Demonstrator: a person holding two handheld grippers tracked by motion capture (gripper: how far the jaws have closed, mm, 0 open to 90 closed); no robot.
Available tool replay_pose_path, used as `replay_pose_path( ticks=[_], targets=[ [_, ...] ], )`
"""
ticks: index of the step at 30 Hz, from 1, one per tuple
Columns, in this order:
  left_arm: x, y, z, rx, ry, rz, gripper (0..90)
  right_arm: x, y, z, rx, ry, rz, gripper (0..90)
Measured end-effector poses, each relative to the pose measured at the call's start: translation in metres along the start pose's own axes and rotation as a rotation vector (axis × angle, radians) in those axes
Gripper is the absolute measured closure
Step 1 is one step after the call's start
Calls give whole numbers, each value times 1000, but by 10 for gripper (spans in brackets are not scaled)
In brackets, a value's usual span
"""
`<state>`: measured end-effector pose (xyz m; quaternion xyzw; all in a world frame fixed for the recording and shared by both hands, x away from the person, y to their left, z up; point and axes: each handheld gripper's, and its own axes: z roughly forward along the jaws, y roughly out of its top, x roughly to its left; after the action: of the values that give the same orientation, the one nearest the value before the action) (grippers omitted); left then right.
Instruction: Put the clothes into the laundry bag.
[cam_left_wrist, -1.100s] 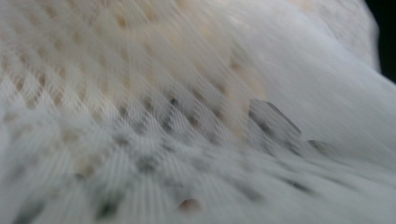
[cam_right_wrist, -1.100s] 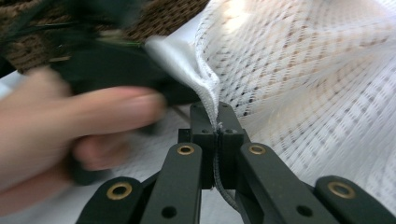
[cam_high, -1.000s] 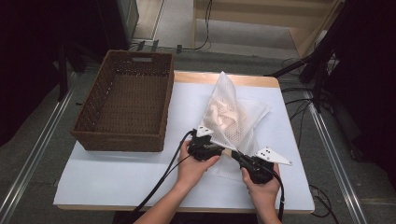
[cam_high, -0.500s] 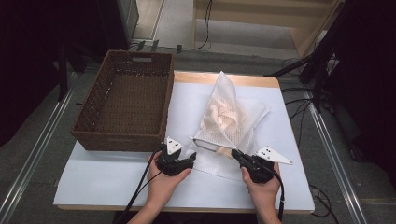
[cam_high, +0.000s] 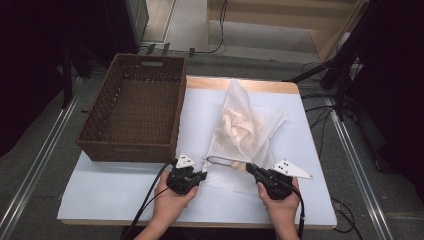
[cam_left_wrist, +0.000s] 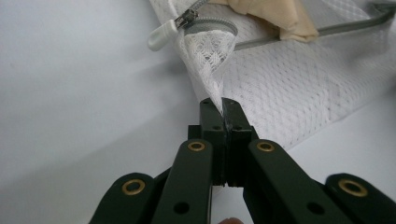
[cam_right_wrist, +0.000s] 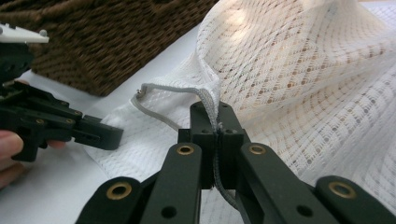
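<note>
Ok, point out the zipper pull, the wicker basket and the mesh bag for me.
zipper pull (cam_left_wrist: 161, 38), left gripper view, white tab.
wicker basket (cam_high: 131, 149), high view, near wall.
mesh bag (cam_high: 260, 131), high view, bulging middle.

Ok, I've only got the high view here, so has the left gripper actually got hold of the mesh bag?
Observer: Yes. The left gripper has just been closing its jaws, and they now pinch a fold of the mesh bag just below the zipper pull.
Operator: And what exactly has the right gripper caught?
Observer: The right gripper is shut on the grey zipper edge of the bag's opening, not on the netting.
</note>
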<state>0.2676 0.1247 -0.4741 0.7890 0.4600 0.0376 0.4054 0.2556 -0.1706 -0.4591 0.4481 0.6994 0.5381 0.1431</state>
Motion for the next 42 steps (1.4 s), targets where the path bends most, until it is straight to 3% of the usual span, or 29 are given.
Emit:
replay_pose_path(
  ticks=[1, 4, 7, 8, 9, 10, 11, 16, 18, 21, 26, 29, 31, 34, 37, 40, 42],
  targets=[
    [1, -4, -4, 2, -14, -10, 900, 3, -1, -1, 6, 5, -9, 897],
    [1, -17, -16, 7, -12, 11, 900, 9, -5, -5, 18, 24, -25, 897],
    [1, -27, -25, -43, 4, 6, 900, 16, -7, -8, 28, 38, -32, 897],
    [0, -27, -27, -68, 18, 2, 859, 18, -7, -7, 31, 38, -34, 897],
    [-2, -25, -30, -98, 31, -3, 751, 18, -8, -6, 31, 41, -36, 897],
    [-4, -23, -32, -126, 22, -12, 661, 20, -8, -5, 32, 41, -33, 897],
    [-7, -20, -35, -141, 6, -11, 634, 21, -7, -4, 32, 38, -33, 897],
    [-37, -1, -35, -181, 28, 83, 501, 21, -5, -5, 18, 38, -33, 897],
    [-47, 4, -24, -161, 27, 118, 514, 19, -4, -5, 11, 34, -26, 897],
    [-56, 10, 3, -102, 15, 138, 561, 16, -2, -6, 5, 34, -23, 897],
    [-65, 20, 44, -32, 27, 131, 524, 14, -1, -7, -3, 30, -18, 897],
    [-70, 26, 62, -15, 71, 134, 499, 12, -1, -8, -5, 29, -12, 896],
    [-72, 29, 67, -23, 88, 131, 506, 11, -1, -7, -9, 26, -11, 896],
    [-76, 32, 72, -23, 112, 122, 604, 9, -1, -7, -9, 26, -14, 896],
    [-80, 34, 77, -23, 130, 154, 714, 11, 0, -7, -10, 29, -11, 896],
    [-76, 39, 80, -33, 114, 127, 851, 13, -1, -6, -10, 33, -15, 896],
    [-71, 42, 82, -45, 99, 94, 864, 15, -2, -7, -20, 29, -16, 896]
  ],
)
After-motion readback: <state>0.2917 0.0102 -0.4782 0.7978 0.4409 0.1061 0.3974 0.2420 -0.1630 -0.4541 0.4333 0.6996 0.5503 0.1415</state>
